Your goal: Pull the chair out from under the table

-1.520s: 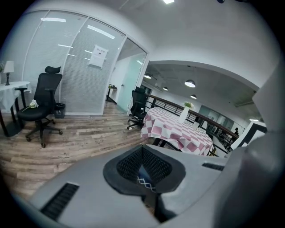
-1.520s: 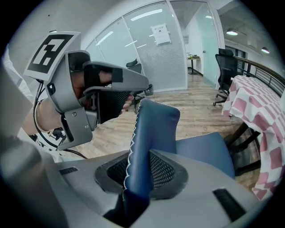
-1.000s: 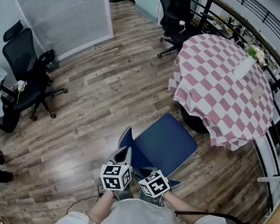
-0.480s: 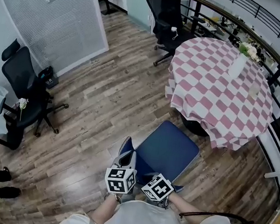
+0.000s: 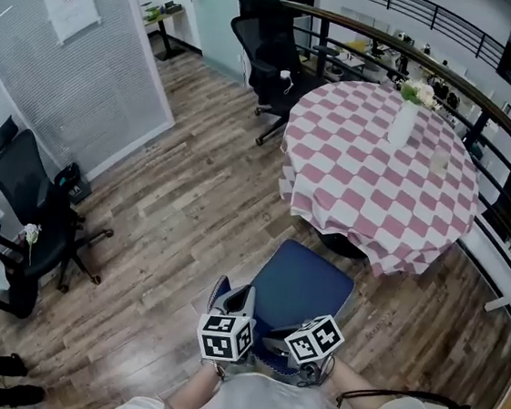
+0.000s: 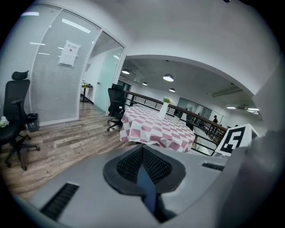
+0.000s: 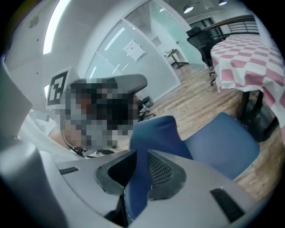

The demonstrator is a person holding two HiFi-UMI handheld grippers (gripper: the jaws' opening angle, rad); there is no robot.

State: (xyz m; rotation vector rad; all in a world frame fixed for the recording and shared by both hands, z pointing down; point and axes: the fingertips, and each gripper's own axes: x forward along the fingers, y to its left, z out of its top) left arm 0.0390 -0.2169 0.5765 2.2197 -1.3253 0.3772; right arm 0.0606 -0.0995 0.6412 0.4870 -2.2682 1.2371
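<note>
- Chair [image 5: 306,283], blue, stands on the wood floor [image 5: 193,192] right before the person, backrest nearest, the seat's far edge close to the hem of the checked cloth.
- Left tongs [image 6: 142,153] are pinched together on the thin top edge of the backrest, and blue fabric shows between the pads.
- Right tongs [image 7: 139,156] are closing on the backrest edge beside them; the blue fabric fills the gap between the pads.
- From the head view, the marker cubes cover both tips, and the seat hides the chair's legs.
- Tabletop [image 5: 379,167], round, carries a white vase [image 5: 402,124]; the cloth hides most of its base.
- Black office chairs [image 5: 269,49] stand beyond it.
</note>
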